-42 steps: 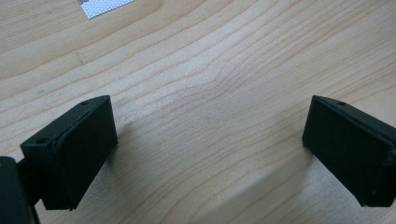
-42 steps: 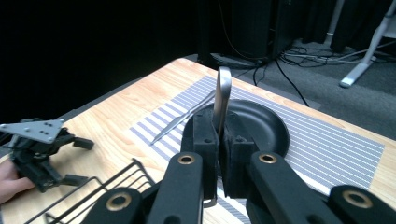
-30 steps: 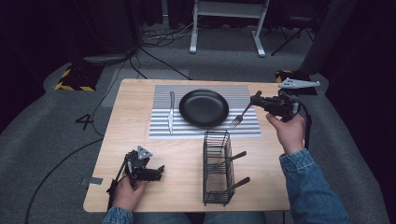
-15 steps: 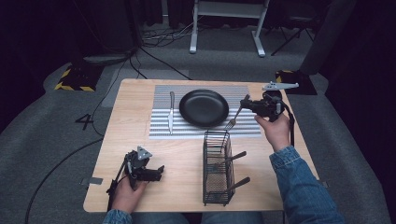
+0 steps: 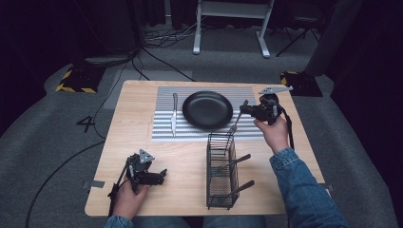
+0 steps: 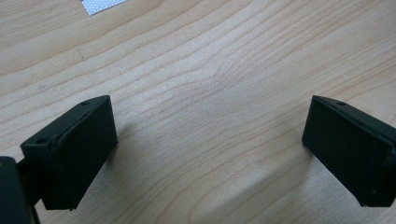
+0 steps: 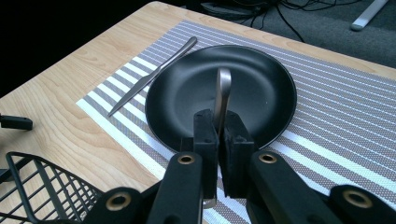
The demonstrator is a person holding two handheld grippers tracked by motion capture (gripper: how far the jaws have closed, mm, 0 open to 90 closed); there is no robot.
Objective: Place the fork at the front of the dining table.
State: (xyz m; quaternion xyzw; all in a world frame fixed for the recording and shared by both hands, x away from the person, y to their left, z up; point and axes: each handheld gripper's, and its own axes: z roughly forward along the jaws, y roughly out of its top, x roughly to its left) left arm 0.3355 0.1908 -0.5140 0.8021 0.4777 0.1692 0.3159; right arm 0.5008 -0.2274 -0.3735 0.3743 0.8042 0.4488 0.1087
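My right gripper [image 5: 248, 110] [image 7: 223, 126] is shut on a metal fork [image 5: 236, 119]. The fork's handle [image 7: 223, 91] sticks up between the jaws and its tines slant down to the striped placemat [image 5: 164, 133], just right of the black plate [image 5: 207, 109] [image 7: 261, 88]. A table knife [image 5: 174, 114] [image 7: 154, 74] lies on the mat left of the plate. My left gripper [image 5: 162, 174] [image 6: 210, 149] rests open on bare wood near the table's front left, with nothing between its jaws.
A black wire basket [image 5: 222, 171] [image 7: 42, 186] stands at the front middle of the wooden table [image 5: 133, 118], with two utensil handles [image 5: 236, 161] poking out its right side. Cables and a stand's legs lie on the floor beyond the far edge.
The right hand has carried the fork left and downward, from beyond the mat's right edge to the plate's right side. The left hand has stayed put.
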